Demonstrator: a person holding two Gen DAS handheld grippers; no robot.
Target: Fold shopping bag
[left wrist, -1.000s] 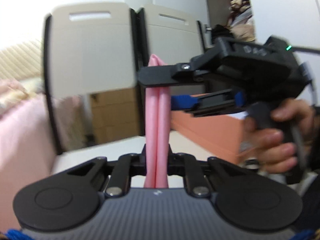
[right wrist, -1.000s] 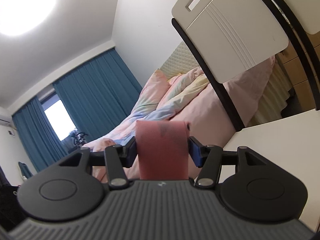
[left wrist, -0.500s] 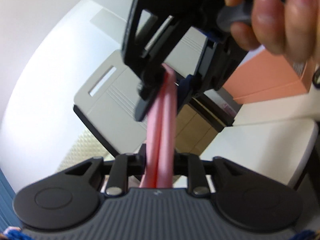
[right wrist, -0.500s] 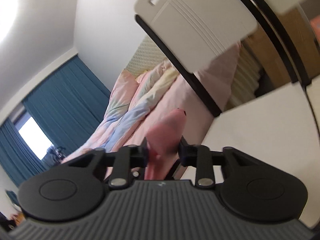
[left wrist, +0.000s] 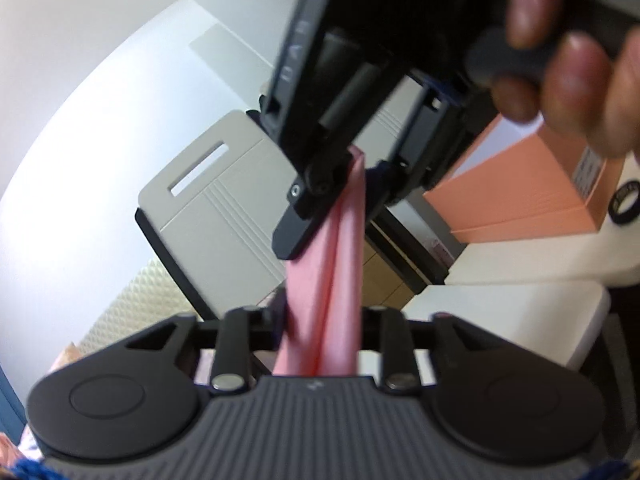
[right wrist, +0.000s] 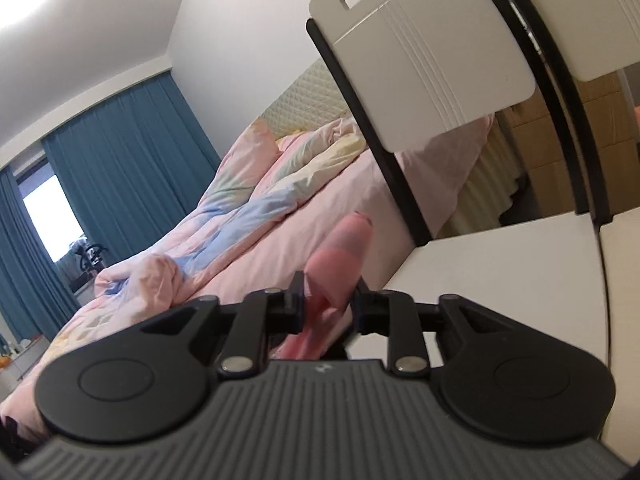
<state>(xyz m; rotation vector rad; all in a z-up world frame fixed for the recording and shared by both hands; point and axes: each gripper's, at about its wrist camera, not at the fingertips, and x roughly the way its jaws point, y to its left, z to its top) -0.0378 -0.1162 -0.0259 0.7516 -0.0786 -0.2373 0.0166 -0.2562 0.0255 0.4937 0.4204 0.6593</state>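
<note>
The left tongs (left wrist: 320,320) are clamped on the pink shopping bag (left wrist: 332,264), which is gathered into a narrow folded strip running straight out from between their fingers. At the far end of that strip the left wrist view shows the right tongs (left wrist: 352,184) pinched on the same bag, so it hangs stretched in the air between the two tools. That view alone also shows the person's hand (left wrist: 568,64) wrapped around the right tool's handle, close above and blurred, and an orange box (left wrist: 520,196) on the white table (left wrist: 512,312) off to the right of the left tongs.

The right wrist view shows its own tongs (right wrist: 328,300) closed on the bag (right wrist: 344,260), whose short end pokes out past the fingers. Beyond them lies a bed (right wrist: 248,232) with a pastel quilt, blue curtains (right wrist: 120,152) further left, and a white chair back (right wrist: 424,52) up to the right. The left tongs are not seen from here.
</note>
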